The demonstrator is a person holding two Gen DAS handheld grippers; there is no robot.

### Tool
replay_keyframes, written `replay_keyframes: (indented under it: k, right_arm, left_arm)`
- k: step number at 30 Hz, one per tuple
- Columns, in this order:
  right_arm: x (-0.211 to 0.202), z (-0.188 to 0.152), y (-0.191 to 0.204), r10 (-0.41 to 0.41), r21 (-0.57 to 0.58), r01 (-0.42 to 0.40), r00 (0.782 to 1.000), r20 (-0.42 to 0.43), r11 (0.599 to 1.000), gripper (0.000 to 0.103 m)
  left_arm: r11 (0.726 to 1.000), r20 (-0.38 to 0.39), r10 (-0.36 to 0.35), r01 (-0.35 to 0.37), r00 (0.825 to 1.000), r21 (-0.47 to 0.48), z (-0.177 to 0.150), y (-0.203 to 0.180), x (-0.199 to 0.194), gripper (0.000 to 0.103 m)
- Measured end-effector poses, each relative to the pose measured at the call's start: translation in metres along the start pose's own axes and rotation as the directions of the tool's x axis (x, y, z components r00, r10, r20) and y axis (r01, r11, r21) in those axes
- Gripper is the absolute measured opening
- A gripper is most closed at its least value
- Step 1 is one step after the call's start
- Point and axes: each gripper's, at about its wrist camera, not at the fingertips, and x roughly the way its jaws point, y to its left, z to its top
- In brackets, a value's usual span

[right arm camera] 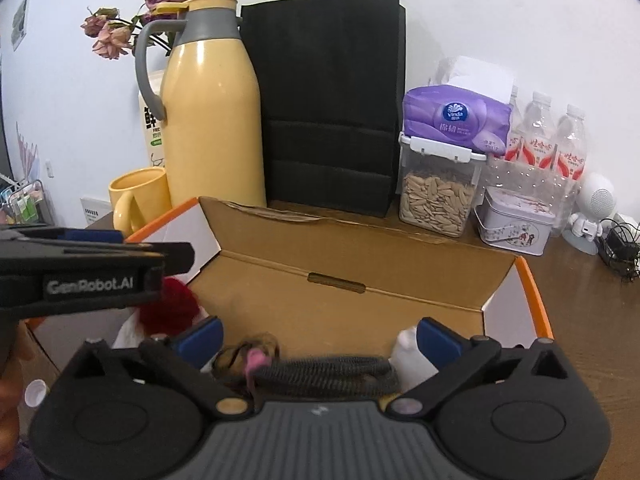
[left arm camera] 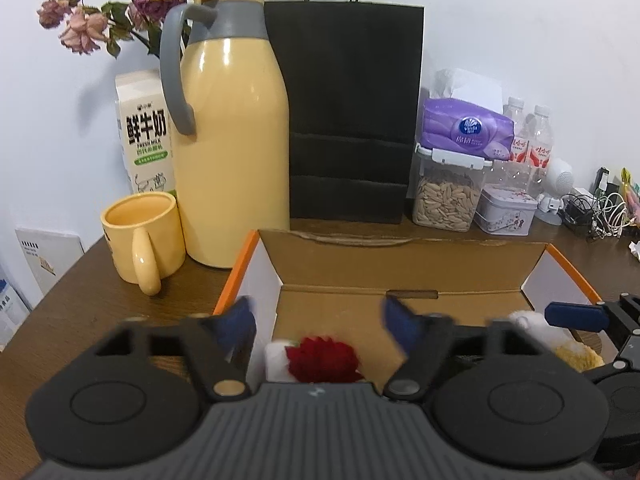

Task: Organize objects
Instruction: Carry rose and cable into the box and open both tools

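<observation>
An open cardboard box (left arm camera: 400,268) is set on the table (left arm camera: 80,280), with a red pom-pom (left arm camera: 324,360) and a dark coiled band (right arm camera: 320,372) lying inside. The left gripper (left arm camera: 316,320) and right gripper (right arm camera: 320,338) are held wide over it, nothing gripped. A yellow jug (left arm camera: 232,140) is stood behind.

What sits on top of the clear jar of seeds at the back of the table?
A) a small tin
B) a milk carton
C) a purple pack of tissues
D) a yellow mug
C: the purple pack of tissues rests on the white lid of the jar of seeds, while the small tin stands beside the jar on the table.
</observation>
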Motion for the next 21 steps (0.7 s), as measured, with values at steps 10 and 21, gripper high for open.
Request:
replay_keyframes:
  k: [10,21]
  right_arm:
    - [-0.009,0.003,-0.004,-0.007,0.016,0.007,1.0,0.02,1.0,0.103]
    - [-0.026,0.006,-0.003,-0.007,-0.003,0.007,0.998,0.055,1.0,0.103]
  left_arm:
    - [1.0,0.035,0.021,-0.02,0.999,-0.015,0.003,0.001,-0.007,0.103]
    - [0.999,0.083,0.012,-0.009,0.997,-0.031,0.008,0.002,-0.027,0.103]
